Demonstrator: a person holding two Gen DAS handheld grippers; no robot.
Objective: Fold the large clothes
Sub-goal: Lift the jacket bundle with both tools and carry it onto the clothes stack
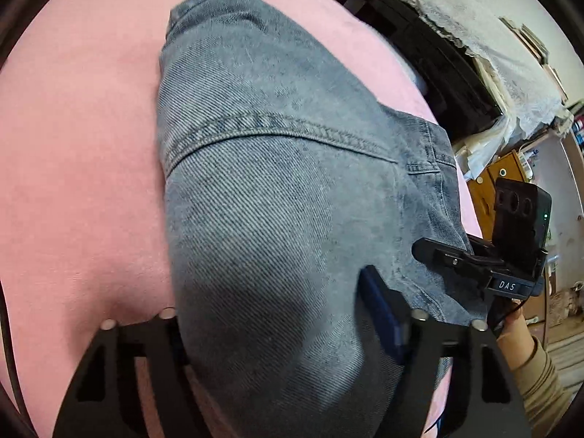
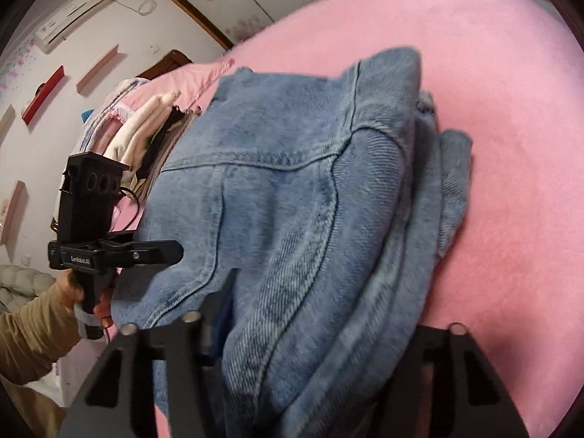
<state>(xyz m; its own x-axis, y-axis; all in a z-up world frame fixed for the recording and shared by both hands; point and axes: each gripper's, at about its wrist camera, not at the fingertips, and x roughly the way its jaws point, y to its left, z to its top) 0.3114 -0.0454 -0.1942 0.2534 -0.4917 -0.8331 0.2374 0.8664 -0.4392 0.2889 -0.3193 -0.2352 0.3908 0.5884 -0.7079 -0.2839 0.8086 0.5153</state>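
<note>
Folded denim garment (image 1: 277, 189) lying on pink bed cover (image 1: 80, 168), layers stacked along its right edge. Left claw (image 1: 277, 325) sitting spread wide at near end of bundle, denim bulging between its fingers; whether it is actually pinching cloth, cannot tell. Right claw (image 2: 321, 328) likewise standing wide around thick near edge of denim, grip not clear. Each claw showing in other's view, hand (image 2: 78, 297) holding handle. Pile of pale clothes (image 2: 146, 127) lying beyond garment, far left.
</note>
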